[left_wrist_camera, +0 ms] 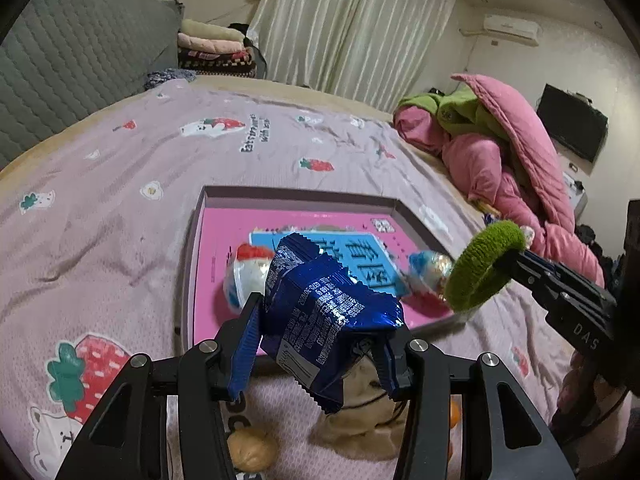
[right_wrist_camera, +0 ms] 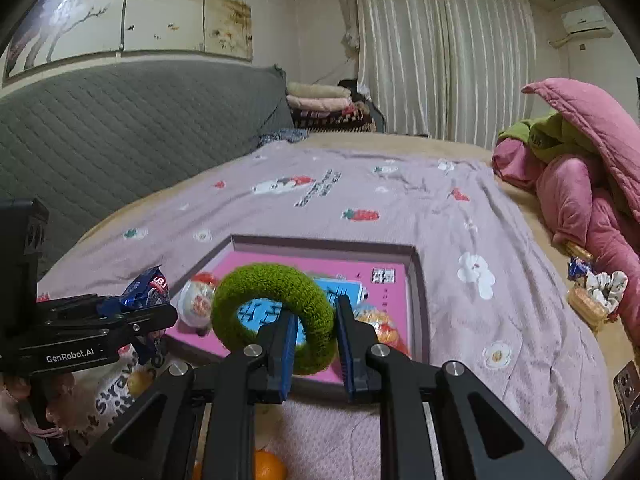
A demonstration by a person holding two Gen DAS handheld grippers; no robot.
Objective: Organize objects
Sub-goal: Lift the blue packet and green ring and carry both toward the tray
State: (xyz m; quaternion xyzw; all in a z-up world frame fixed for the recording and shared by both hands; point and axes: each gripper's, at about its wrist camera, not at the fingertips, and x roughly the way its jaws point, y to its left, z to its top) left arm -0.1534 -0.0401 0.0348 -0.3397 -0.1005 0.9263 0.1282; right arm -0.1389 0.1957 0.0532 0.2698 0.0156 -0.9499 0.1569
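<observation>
Nearest the lens, below and behind the left gripper (left_wrist_camera: pixel 320 344), a walnut (left_wrist_camera: pixel 251 453) and a beige cloth item (left_wrist_camera: pixel 362 412) lay loose on the pink blanket (left_wrist_camera: pixel 292 420), with an orange (right_wrist_camera: pixel 269 465) under the right gripper (right_wrist_camera: pixel 316 340); these looked not yet sorted. The left gripper was clenched on a crumpled blue snack packet (left_wrist_camera: pixel 326 308), its pads pressing the packet's lower folds while the rest stuck up and forward, clear of the bedding. The right gripper was clamped on a fuzzy green hair ring (right_wrist_camera: pixel 276 312), pinching the ring's near side, so one finger passed through its hole and the loop stood up ahead of the fingertips.

Just beyond both sets of jaws sat the shallow box tray (right_wrist_camera: pixel 418 280) with its pink floor. Inside it lay a blue booklet (left_wrist_camera: pixel 360 258) and two round red-and-white wrapped toys, one (left_wrist_camera: pixel 244 276) ahead-left of the left jaws, another (left_wrist_camera: pixel 430 274) ahead-right. So part of the sorting appeared done, and the packet and ring seemed poised for that tray, neither yet set down.

Further right of the right jaws, a few small snack packs and a white scrunchie (right_wrist_camera: pixel 606 286) rested by the heaped pink quilt (right_wrist_camera: pixel 580 200), probably remaining to be collected. Beyond stretched the strawberry-print sheet (right_wrist_camera: pixel 360 200), then the grey headboard (right_wrist_camera: pixel 120 128) and curtains (right_wrist_camera: pixel 440 52).
</observation>
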